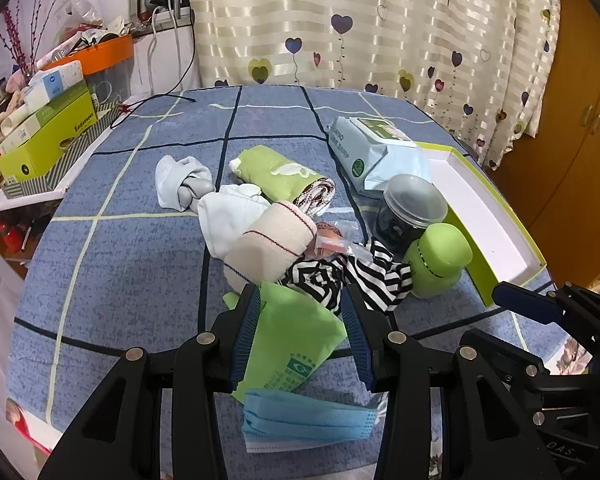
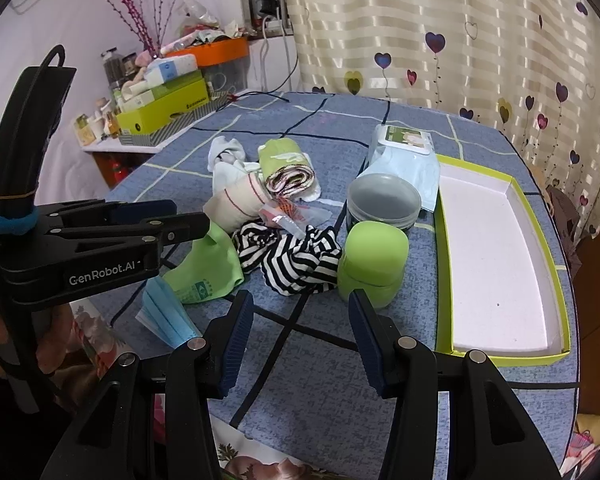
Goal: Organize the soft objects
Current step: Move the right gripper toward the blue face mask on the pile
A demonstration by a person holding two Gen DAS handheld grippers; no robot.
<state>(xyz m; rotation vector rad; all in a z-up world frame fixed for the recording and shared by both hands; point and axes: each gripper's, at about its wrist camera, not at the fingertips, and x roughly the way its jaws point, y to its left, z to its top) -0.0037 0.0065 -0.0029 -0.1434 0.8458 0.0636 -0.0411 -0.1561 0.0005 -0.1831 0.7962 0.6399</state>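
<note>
Here, the green bag (image 1: 296, 344) lies flat between the left gripper's (image 1: 304, 332) released jaws, long axis toward the striped cloth (image 1: 340, 276); the right gripper (image 2: 300, 340) gapes empty beside.

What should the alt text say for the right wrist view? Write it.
The open right hand-held gripper hovers over a blue checked table before a striped cloth and green bottle. An empty green-rimmed tray lies right; the left hand-held gripper reaches in from the left.
</note>
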